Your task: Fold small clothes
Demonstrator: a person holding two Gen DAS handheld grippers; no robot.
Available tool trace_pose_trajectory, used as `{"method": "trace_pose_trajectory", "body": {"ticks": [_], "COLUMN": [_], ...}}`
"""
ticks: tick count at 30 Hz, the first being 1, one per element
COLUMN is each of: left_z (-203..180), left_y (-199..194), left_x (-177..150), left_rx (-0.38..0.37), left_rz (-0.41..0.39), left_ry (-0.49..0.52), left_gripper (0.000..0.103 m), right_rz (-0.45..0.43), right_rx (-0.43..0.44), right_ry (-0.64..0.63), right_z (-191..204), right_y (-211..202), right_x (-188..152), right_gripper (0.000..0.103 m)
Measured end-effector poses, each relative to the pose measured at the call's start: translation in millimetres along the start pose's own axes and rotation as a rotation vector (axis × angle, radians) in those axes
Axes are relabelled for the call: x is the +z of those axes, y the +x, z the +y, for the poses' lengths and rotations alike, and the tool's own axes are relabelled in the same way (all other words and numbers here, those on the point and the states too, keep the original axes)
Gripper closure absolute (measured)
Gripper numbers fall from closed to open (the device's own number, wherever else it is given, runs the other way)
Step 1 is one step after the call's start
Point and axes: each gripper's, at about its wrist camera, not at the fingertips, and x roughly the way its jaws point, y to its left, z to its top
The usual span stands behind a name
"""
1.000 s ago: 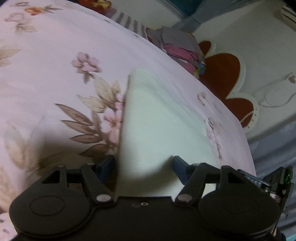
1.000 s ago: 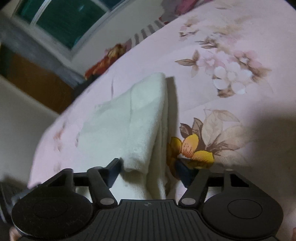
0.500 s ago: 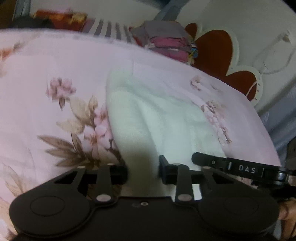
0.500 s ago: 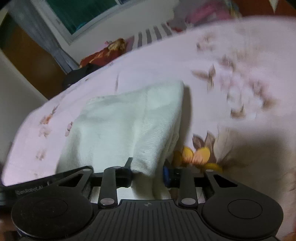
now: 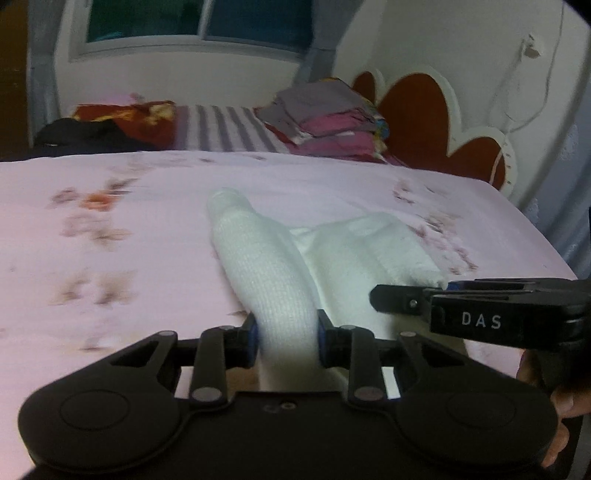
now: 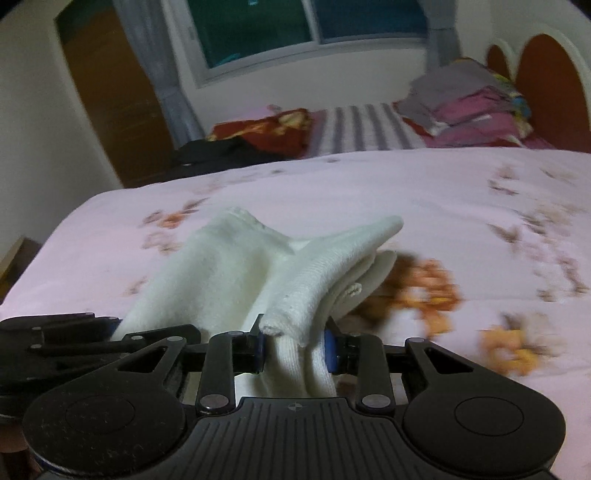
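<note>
A small white knitted garment [image 5: 266,269] lies on the pink floral bedsheet [image 5: 110,236]. My left gripper [image 5: 284,338] is shut on its near left edge, which rises off the sheet as a rolled fold. My right gripper [image 6: 295,349] is shut on the near right edge of the same white garment [image 6: 236,273], with bunched layers between the pads. The right gripper also shows from the side in the left wrist view [image 5: 443,291], close beside the left one. The left gripper shows in the right wrist view at the lower left [image 6: 114,323].
A stack of folded grey and pink clothes [image 5: 328,118] sits at the far right by the red headboard [image 5: 417,107]. A striped sheet [image 5: 221,129], red cloth [image 5: 125,114] and dark items [image 5: 85,133] lie behind the bed. A window [image 6: 295,26] and wooden wardrobe [image 6: 114,99] stand beyond.
Both grippers have closed on the garment's near edge and lifted it. The cameras now tilt up toward the far wall and window. The two grippers are closer together.
</note>
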Motion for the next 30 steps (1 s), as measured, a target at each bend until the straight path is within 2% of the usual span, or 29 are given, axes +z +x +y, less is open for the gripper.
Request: {"method": "trace_pose_trajectory", "body": {"ticks": [7, 10, 12, 14, 15, 16, 18, 20, 22, 23, 25, 26, 28, 30], "left_z": [85.5, 118.1, 134.8, 153.3, 161.7, 169.1, 179.2, 184.1, 193.1, 195.9, 204.6, 207.0, 204.7, 197.7], "left_y": [-43.0, -52.7, -50.5, -35.6, -30.9, -32.4, -35.2, -40.1, -53.8, -57.4, -58.5, -53.9, -35.1, -10.5], "left_x": [-16.7, -29.1, -40.3, -54.4, -61.8, -68.6, -72.8, -71.0, -65.1, -63.2, -46.1, -36.4, -14.3, -1.3], "left_rx": [0.055, 0.071, 0.082, 0.091, 0.095, 0.082, 0.039, 0.016, 0.008, 0.005, -0.030, -0.048, -0.079, -0.106], "left_rz": [-0.050, -0.071, -0.067, 0.016, 0.043, 0.029, 0.033, 0.028, -0.034, -0.064, -0.120, -0.133, -0.130, -0.084], "left_ry": [-0.049, -0.069, -0.072, -0.111, -0.137, -0.173, -0.208, -0.202, -0.204, -0.206, -0.213, -0.206, -0.166, -0.124], "left_gripper": [0.076, 0.076, 0.074, 0.066, 0.055, 0.049, 0.048, 0.046, 0.048, 0.049, 0.061, 0.062, 0.070, 0.071], "right_rz": [0.003, -0.011, 0.001, 0.042, 0.063, 0.044, 0.048, 0.057, 0.048, -0.004, -0.078, -0.074, -0.031, -0.006], "right_rx": [0.077, 0.118, 0.127, 0.102, 0.084, 0.095, 0.114, 0.106, 0.089, 0.064, 0.040, 0.054, 0.025, 0.016], "right_ry": [-0.046, -0.038, -0.020, 0.003, 0.033, 0.080, 0.145, 0.120, 0.099, 0.083, 0.053, 0.037, -0.028, -0.056], "right_z": [96.6, 118.3, 124.3, 124.3, 119.6, 112.5, 103.8, 106.7, 108.5, 108.9, 111.9, 115.1, 129.4, 133.9], "right_y": [37.1, 53.0, 68.2, 89.4, 98.5, 99.5, 100.4, 99.1, 90.6, 80.9, 72.0, 76.6, 95.3, 111.4], "right_x": [-10.1, -24.4, -38.8, -54.1, -62.7, -68.3, -69.6, -64.4, -54.0, -48.2, -32.8, -24.0, -11.7, -7.6], "right_gripper": [0.074, 0.074, 0.074, 0.072, 0.068, 0.066, 0.066, 0.066, 0.066, 0.066, 0.066, 0.066, 0.066, 0.070]}}
